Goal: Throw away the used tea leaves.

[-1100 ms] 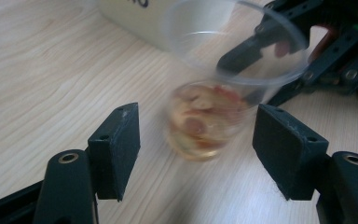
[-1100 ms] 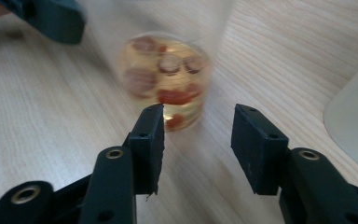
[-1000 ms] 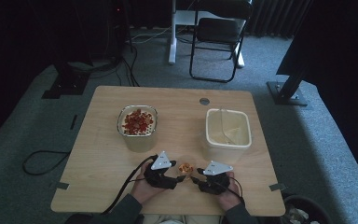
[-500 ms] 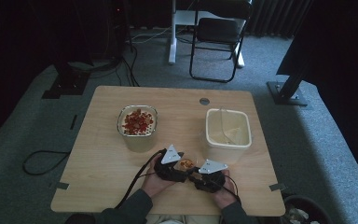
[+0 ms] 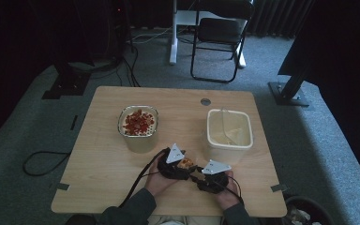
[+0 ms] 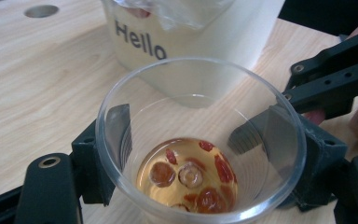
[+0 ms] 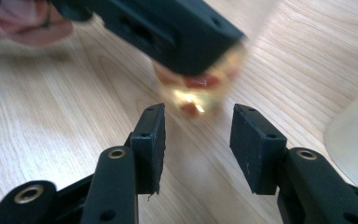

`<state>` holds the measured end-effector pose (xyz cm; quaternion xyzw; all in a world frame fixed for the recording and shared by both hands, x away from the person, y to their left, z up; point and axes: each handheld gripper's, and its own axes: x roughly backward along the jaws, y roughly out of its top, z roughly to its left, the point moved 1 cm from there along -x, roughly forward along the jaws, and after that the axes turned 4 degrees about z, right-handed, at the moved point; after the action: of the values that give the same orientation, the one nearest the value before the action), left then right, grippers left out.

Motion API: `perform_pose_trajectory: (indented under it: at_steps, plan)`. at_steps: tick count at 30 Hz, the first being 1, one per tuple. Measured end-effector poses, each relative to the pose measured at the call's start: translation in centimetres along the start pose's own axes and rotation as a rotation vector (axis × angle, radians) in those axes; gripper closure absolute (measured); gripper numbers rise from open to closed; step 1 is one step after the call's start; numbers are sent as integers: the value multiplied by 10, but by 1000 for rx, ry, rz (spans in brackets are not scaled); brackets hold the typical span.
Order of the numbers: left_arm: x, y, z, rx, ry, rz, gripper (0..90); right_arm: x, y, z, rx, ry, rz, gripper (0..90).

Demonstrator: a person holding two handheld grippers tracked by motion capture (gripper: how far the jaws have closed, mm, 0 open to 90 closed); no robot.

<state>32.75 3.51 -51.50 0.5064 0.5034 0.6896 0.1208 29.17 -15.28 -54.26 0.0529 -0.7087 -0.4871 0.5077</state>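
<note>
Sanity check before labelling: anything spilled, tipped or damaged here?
Nothing stands out. The clear cup sits upright between the left gripper pads, its dried fruit at the bottom; no spill on the table. The bowl and white container stand upright.

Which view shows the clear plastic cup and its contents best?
The left gripper view: the clear cup sits between the left gripper's jaws, red and brown pieces visible at its bottom. The right gripper view gives a blurred glimpse; the high view, a small orange spot.
</note>
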Motion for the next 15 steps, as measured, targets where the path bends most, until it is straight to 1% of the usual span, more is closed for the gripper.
perform_pose_trajectory:
  at_steps: [2,3,5,8,10,12,15]
  plan:
    - [2,0,1,2,4,-1,253,1,-1,-1,-2,-3,1,543]
    - [11,0,7,3,23,-15,253,2,-2,-2,-3,-7,1,540]
    - [20,1,13,9,34,-21,255,8,-5,-6,-26,-23,-3,535]
    - [36,3,23,21,52,-41,257,13,-7,-10,-40,-35,-13,534]
    - [45,2,29,18,66,-57,260,16,-8,-12,-50,-43,-14,533]
    - [48,-1,36,30,74,-53,262,15,-10,-14,-60,-49,-12,532]
    - [46,-12,42,42,85,-35,262,13,-11,-15,-61,-51,-3,531]
